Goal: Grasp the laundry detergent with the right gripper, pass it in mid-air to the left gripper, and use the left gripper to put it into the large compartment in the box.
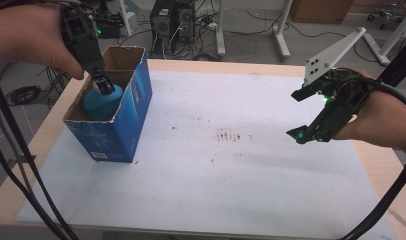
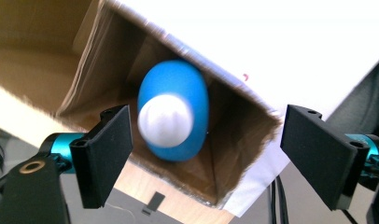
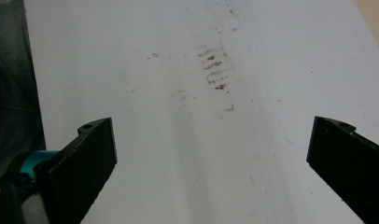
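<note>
On my left, the left gripper hangs over the box, jaws apart and clear of the blue bottle, which sits inside the box. At the right, my right gripper hovers above the sheet, spread wide, holding nothing.

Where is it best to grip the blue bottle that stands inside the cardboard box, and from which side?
Probably at the white cap, from straight above. The blue bottle stands upright in the cardboard box, so the walls block its sides and only the open top gives access. The cap is narrower than the body.
</note>
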### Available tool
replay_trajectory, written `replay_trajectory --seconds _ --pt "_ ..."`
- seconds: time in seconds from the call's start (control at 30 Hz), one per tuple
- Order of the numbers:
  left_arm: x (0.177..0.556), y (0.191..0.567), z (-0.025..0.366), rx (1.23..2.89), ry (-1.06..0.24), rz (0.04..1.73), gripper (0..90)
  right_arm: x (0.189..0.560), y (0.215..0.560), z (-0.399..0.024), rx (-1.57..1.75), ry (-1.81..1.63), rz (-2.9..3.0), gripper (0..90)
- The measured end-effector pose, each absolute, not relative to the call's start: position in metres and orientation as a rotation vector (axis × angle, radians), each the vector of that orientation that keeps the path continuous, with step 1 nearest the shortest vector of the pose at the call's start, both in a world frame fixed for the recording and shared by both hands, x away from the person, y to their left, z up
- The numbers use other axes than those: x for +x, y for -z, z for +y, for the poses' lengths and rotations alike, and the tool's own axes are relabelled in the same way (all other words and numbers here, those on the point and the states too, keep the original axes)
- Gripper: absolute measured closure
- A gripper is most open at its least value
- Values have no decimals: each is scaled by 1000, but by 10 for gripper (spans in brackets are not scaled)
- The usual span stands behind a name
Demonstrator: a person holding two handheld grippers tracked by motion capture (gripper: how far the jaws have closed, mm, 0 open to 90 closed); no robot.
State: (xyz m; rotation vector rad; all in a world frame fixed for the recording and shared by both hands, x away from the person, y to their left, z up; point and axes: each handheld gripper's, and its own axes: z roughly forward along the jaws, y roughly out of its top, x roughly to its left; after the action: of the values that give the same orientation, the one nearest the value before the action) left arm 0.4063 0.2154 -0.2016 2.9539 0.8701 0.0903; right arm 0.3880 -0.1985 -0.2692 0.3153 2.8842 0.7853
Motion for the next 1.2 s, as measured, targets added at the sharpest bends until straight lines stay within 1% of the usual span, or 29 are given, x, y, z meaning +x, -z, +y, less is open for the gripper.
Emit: replay_trajectory --seconds 0.07,0.3,0.47,0.5,0.63,0.8,0.87,0.97,1.2 --pt "405 199 208 2971 -95 835 133 389 269 -198 305 -770 2894 6" --pt "403 197 181 3005 -59 691 117 395 263 -196 288 -728 2919 6" --pt "404 200 165 3028 -55 622 91 402 264 -193 268 -651 2946 6" --pt "404 201 162 3034 -51 605 75 403 265 -193 263 -638 2956 6" --pt "405 204 153 3043 -35 552 64 408 269 -192 231 -562 2991 6" --pt "408 209 144 3052 -29 541 61 413 272 -192 213 -532 2997 7" --pt "410 212 140 3058 -30 526 34 415 274 -192 204 -519 3006 7" --pt "412 214 133 3063 -19 488 16 417 275 -190 193 -491 3014 7" --pt "417 222 120 3066 -11 412 16 421 278 -187 187 -449 3037 6"
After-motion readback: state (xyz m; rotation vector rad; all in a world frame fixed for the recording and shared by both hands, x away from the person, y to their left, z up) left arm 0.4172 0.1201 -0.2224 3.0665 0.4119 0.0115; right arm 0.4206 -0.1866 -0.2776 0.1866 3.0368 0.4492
